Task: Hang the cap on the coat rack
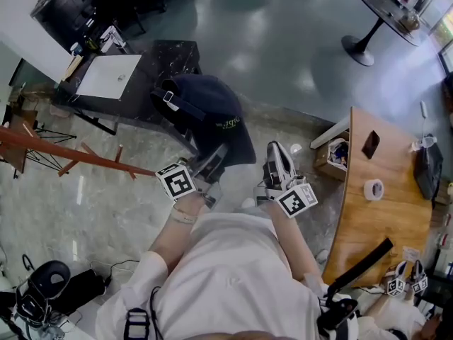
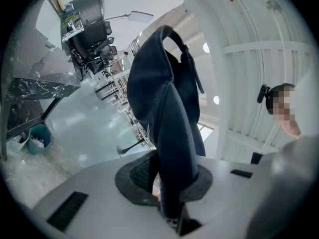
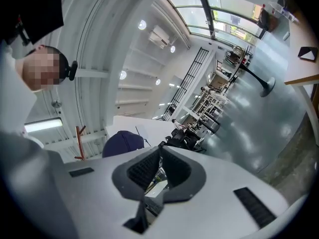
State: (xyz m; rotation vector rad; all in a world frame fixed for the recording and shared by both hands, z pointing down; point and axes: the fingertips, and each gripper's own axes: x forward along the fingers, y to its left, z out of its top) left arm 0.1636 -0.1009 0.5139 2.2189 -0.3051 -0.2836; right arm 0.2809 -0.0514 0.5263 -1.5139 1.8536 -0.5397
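A dark navy cap (image 1: 209, 115) hangs up and away from my left gripper (image 1: 211, 166), which is shut on its brim. In the left gripper view the cap (image 2: 167, 103) rises upright from between the pads of the left gripper (image 2: 168, 185), its strap opening at the top. My right gripper (image 1: 279, 163) sits just right of the cap, shut with nothing in it; its tips meet in the right gripper view (image 3: 160, 152). The wooden coat rack (image 1: 67, 153) lies to the left, its reddish pole and pegs pointing toward my left gripper. From the right gripper view the cap's crown (image 3: 122, 142) and a rack peg (image 3: 79, 142) show.
A black marble-top table (image 1: 173, 54) with a white board (image 1: 110, 76) stands beyond the cap. A wooden desk (image 1: 371, 225) with a tape roll (image 1: 373, 189) and a phone (image 1: 370, 144) is at the right. A round pedestal table (image 1: 382, 9) stands far right. Black gear (image 1: 42, 289) lies bottom left.
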